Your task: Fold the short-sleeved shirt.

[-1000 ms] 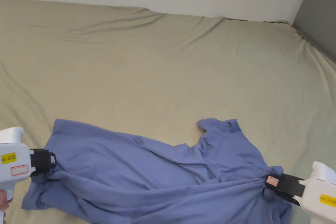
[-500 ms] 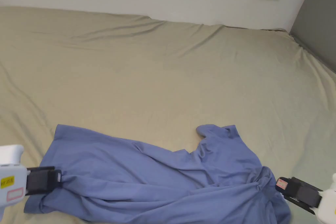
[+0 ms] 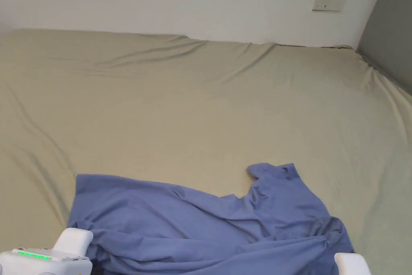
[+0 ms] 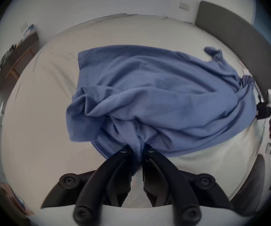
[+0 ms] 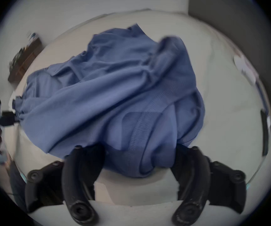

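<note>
- The blue short-sleeved shirt [image 3: 209, 223] is lying rumpled along the near edge of the bed [image 3: 201, 98], its length running left to right, with many folds across the body.
- One sleeve [image 3: 273, 172] is sticking up toward the middle of the bed near the shirt's right end, and the straight hem [image 3: 78, 199] is sitting at the left end.
- The left gripper [image 4: 137, 149] is pinching a gathered bunch of the shirt's fabric between its two black jaws — the jaws are pressed nearly together with cloth running down between them.
- The right gripper [image 5: 137, 149] is sitting with its jaws spread wide; a lump of the shirt is bulging between them, but neither jaw is clearly pressing on it — the picture is blurred there.
- In the head view, the white bodies of both tools are peeking in at the bottom corners, by the shirt's two ends.
- A wall plate [image 3: 329, 1] is sitting on the white wall beyond the far edge of the bed.
- A dark headboard [image 3: 388, 22] is standing along the bed's right edge.
</note>
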Tool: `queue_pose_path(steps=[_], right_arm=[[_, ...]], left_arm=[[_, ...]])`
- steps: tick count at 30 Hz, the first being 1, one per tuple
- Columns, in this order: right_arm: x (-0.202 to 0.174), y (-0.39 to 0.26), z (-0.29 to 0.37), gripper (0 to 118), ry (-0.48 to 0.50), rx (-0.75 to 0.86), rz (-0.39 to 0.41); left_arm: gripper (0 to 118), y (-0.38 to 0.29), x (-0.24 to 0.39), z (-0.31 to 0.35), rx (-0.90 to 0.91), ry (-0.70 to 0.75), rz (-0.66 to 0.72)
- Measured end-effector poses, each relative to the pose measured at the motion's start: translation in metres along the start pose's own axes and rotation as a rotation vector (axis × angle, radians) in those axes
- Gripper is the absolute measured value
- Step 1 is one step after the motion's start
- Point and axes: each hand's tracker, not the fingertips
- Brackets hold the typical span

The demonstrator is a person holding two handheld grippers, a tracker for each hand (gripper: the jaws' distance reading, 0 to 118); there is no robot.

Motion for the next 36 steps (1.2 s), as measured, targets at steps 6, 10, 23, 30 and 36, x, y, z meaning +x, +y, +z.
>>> queue_pose_path(steps=[6,10,23,30,36], right_arm=[[0.02,0.01,0.015,11,0.165,-0.037,-0.06],[0.042,0.012,0.053,11,0.233,0.029,-0.134],[0.047,-0.068,0.08,11,0.214,-0.12,-0.023],[0.066,-0.09,0.068,11,0.254,-0.186,-0.135],[0.051,-0.091,0.063,19,0.21,-0.156,-0.026]], left_arm=[[10,0.008,0.001,0.03,0.028,-0.033,-0.014],[10,0.011,-0.02,0.071,0.073,-0.097,0.048],[10,-0.106,-0.04,0.076,-0.083,-0.136,0.103],[10,-0.139,-0.034,0.085,-0.071,-0.153,0.184],[29,-0.137,-0.026,0.075,-0.076,-0.127,0.126]])
